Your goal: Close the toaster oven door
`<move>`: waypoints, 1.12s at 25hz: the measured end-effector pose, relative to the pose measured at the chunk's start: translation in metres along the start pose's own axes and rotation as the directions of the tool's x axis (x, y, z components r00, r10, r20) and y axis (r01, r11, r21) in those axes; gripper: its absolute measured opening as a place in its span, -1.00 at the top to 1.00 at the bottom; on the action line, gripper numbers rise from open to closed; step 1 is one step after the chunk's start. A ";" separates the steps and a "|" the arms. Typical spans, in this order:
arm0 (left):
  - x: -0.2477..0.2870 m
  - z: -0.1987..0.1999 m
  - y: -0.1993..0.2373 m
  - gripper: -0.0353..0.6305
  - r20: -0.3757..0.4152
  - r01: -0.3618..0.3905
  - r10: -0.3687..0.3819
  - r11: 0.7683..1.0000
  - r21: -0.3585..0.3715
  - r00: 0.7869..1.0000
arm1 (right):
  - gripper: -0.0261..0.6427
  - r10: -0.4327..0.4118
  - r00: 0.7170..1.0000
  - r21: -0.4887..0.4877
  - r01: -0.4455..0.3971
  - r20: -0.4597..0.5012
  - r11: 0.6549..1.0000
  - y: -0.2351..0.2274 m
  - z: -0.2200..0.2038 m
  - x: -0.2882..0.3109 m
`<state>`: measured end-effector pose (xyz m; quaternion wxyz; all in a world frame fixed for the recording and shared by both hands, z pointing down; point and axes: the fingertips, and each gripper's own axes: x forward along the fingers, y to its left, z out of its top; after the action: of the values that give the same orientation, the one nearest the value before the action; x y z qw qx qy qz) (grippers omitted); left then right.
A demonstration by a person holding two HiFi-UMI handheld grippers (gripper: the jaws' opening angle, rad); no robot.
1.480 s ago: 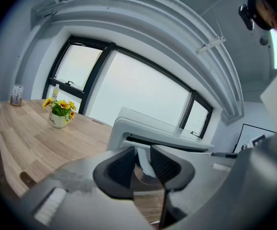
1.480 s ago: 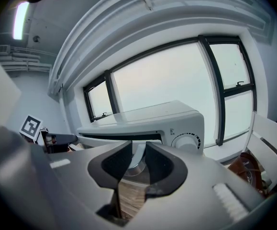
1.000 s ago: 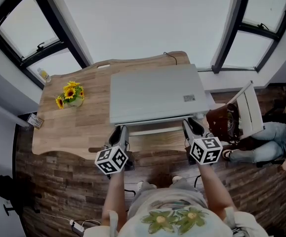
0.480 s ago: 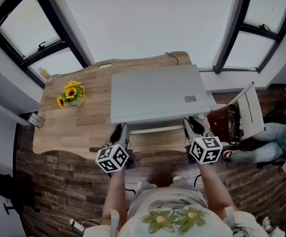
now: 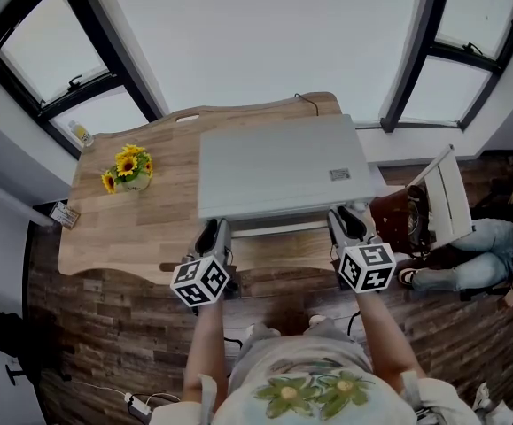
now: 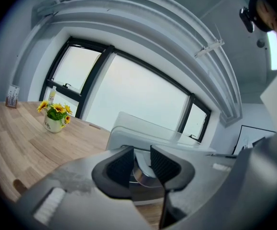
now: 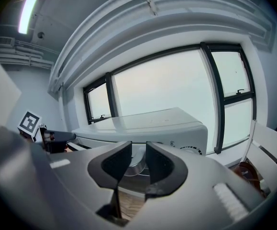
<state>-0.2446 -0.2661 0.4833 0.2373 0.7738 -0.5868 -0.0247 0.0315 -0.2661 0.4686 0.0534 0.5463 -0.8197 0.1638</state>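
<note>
Head view: at centre frame the toaster oven (image 5: 278, 166) sits on the wooden surface (image 5: 150, 220). Its door (image 5: 278, 229) appears dropped toward the person, with the left claw (image 5: 212, 231) and right claw (image 5: 345, 218) at its two ends.

Left gripper view: the left claw (image 6: 142, 159) pinches the chrome handle (image 6: 141, 175).

Right gripper view: the right claw (image 7: 138, 159) pinches the handle (image 7: 134, 166) likewise.

The grasp looks made. Next, both claws must swing the handle up evenly to the oven's front.

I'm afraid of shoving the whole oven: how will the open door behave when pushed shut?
The door looks rigid, so it should probably swing up as one piece. Its shiny metal handle may be slippery to grip. The toaster oven stands on a smooth wooden table, so a hard push might slide it.
</note>
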 end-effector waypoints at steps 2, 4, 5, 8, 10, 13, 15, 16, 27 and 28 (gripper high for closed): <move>-0.003 0.004 -0.003 0.55 0.017 -0.003 0.003 0.999 0.032 1.000 | 0.63 -0.001 1.000 -0.001 0.001 0.014 1.000 0.001 0.001 -0.006; -0.008 0.007 -0.005 0.55 0.036 -0.003 0.002 0.999 0.041 0.999 | 0.53 -0.006 1.000 0.005 0.006 0.023 1.000 0.002 0.001 -0.013; -0.011 0.009 -0.006 0.55 0.044 -0.003 0.001 0.999 0.041 0.999 | 0.53 -0.009 1.000 0.007 0.009 0.023 1.000 0.003 0.000 -0.017; -0.022 0.008 -0.007 0.55 0.058 -0.004 0.001 0.999 0.044 0.998 | 0.53 -0.008 1.000 0.013 0.008 0.020 1.000 0.008 -0.006 -0.025; -0.029 0.005 -0.011 0.55 0.055 0.000 -0.003 0.999 0.051 0.998 | 0.56 0.003 1.000 0.013 -0.003 0.016 1.000 0.013 -0.010 -0.032; -0.041 -0.001 -0.021 0.55 0.044 0.012 -0.015 0.997 0.075 0.999 | 0.64 0.010 1.000 0.009 -0.010 0.012 1.000 0.019 -0.015 -0.041; -0.049 -0.006 -0.028 0.55 0.035 0.020 -0.024 0.995 0.099 0.999 | 0.68 0.012 1.000 0.002 -0.012 0.007 1.000 0.023 -0.019 -0.046; -0.052 -0.009 -0.032 0.55 0.030 0.024 -0.027 0.993 0.112 0.999 | 0.75 0.012 1.000 -0.001 -0.012 0.006 1.000 0.025 -0.020 -0.049; -0.084 -0.036 -0.053 0.88 -0.013 0.064 -0.063 0.990 0.129 0.998 | 0.92 0.059 0.997 -0.001 -0.059 -0.047 0.998 0.045 -0.043 -0.077; -0.086 -0.038 -0.055 0.88 -0.019 0.073 -0.071 0.990 0.123 0.997 | 0.92 0.064 0.997 -0.008 -0.064 -0.053 0.998 0.048 -0.044 -0.078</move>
<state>-0.2095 -0.1632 0.4745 0.1921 0.8078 -0.5572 0.0086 0.0148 -0.1665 0.4795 0.0724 0.5149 -0.8359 0.1759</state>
